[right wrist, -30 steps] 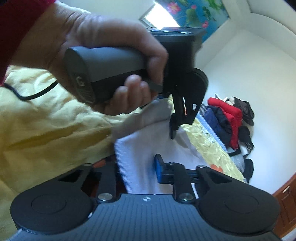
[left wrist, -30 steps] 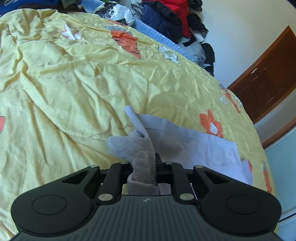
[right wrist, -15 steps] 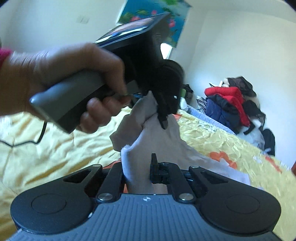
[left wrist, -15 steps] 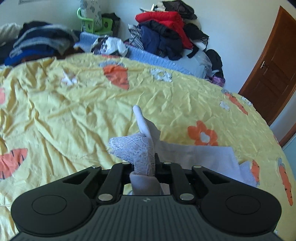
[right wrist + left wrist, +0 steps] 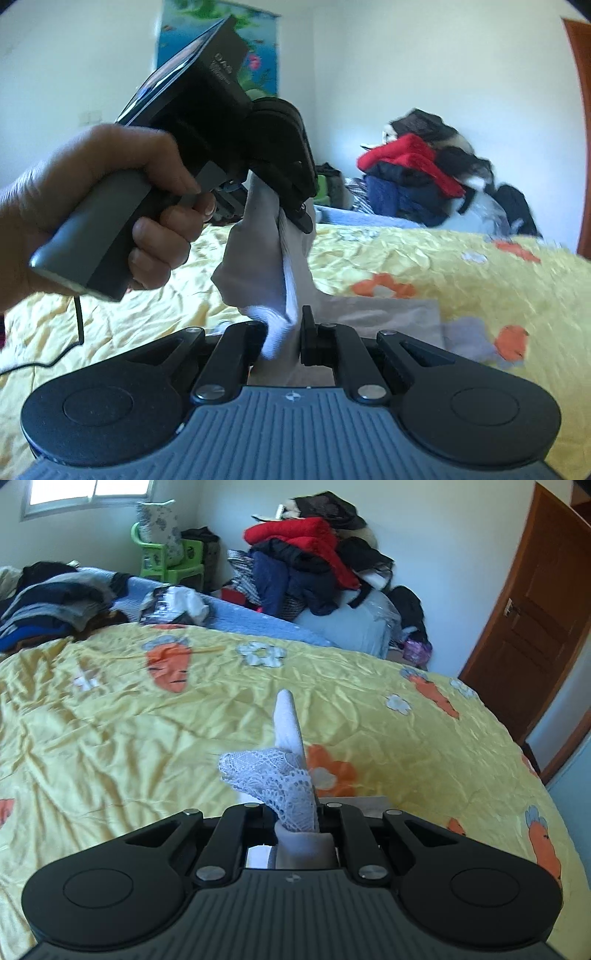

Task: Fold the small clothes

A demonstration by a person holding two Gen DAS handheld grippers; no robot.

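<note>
Both grippers have come up off the bed over the last second, and the view from the left one has swung from looking down at the yellow sheet [image 5: 110,716] to looking level across the room, so the window, the green chair [image 5: 166,557] and the clothes pile [image 5: 314,565] against the far wall now show. The small white garment [image 5: 273,258] has come up with them: a moment ago much of it lay spread flat on the sheet, and now only its tail trails down toward the bed while the rest hangs in the air between the two tools. I take that as a lift to shake or straighten the piece before a fold is laid, so the folding itself looks barely begun.

The left gripper [image 5: 297,816] is clamped on the garment, with the cloth bunched between its jaws and a lace trim [image 5: 273,779] sticking out in front, a plain white tip poking up above it. From the right-wrist view, the left hand [image 5: 110,206] squeezes the handle of that tool, which pinches the cloth from above. The right gripper [image 5: 284,332] is closed on a lower part of the same garment, a ribbed white edge wedged between its fingers.

The cloth is thin, soft and limp, white to pale grey, twisted into a rope-like strand between the two grips. Another pale cloth [image 5: 391,314] lies flat on the sheet just beyond; I cannot tell whether it is part of this piece.
</note>
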